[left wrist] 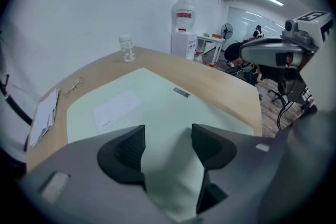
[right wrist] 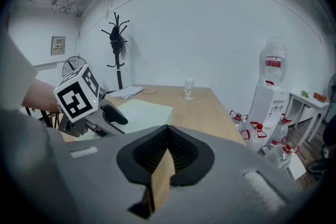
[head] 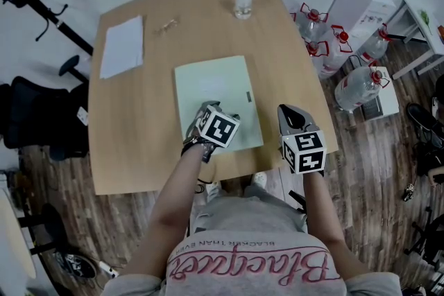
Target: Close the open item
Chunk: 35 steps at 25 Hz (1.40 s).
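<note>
A pale green folder (head: 215, 90) lies flat and closed on the wooden table (head: 132, 156), with a small label near its right edge. My left gripper (head: 216, 109) hovers over the folder's near end. Its jaws stand open, and the green cover (left wrist: 147, 107) shows between them with neither pad pressing on it. My right gripper (head: 293, 116) is at the table's right front corner, off the folder, shut with nothing held. In the right gripper view the black pads (right wrist: 181, 152) meet over the table edge, and the left gripper (right wrist: 107, 115) shows at the left.
A glass jar (head: 243, 2) stands at the table's far edge. White papers (head: 122, 45) lie at the far left, a small object (head: 166, 25) beside them. Water bottles (head: 313, 28) and a dispenser (head: 361, 7) crowd the floor at the right. A black chair (head: 35, 118) is at the left.
</note>
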### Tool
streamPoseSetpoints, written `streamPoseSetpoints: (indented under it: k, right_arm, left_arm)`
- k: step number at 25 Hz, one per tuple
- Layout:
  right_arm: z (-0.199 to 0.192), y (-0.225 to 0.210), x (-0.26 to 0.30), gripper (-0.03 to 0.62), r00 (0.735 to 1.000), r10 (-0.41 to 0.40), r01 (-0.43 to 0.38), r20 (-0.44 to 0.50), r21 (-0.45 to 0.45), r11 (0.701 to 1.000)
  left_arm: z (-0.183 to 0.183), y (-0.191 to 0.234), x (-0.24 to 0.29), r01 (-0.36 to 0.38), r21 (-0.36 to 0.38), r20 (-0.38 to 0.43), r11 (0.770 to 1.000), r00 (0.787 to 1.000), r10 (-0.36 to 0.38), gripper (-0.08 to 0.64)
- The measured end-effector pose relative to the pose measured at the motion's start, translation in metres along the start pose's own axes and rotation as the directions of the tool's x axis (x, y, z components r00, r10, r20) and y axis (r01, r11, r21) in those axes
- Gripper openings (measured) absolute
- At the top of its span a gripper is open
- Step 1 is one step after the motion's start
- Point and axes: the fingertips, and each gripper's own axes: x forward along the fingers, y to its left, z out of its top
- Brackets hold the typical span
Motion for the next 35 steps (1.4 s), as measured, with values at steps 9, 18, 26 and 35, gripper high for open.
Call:
streamPoseSetpoints:
  k: [9,18,26,35]
  right_arm:
    - [0.016,0.004,-0.006,0.003,0.999,-0.019,0.02,0.032,-0.012,1.0]
    - [0.037,0.023,-0.015,0.003,0.994,-0.069,0.07,0.089,-0.013,0.997]
    - [0.066,0.043,-0.027,0.003,0.979,-0.123,0.126,0.163,-0.005,0.992]
    - [0.085,0.075,-0.041,0.003,0.961,-0.149,0.161,0.235,-0.031,0.986]
  left_arm:
    - [0.015,0.003,-0.015,-0.03,0.012,0.063,0.999,0.998,0.029,0.301]
    - [0.031,0.016,-0.064,-0.03,-0.006,0.206,1.0,0.978,0.031,0.288]
    - [0.031,0.045,-0.122,-0.052,-0.035,0.34,0.998,0.939,0.061,0.258]
    - [0.014,0.081,-0.177,-0.091,-0.091,0.447,0.992,0.886,0.123,0.206]
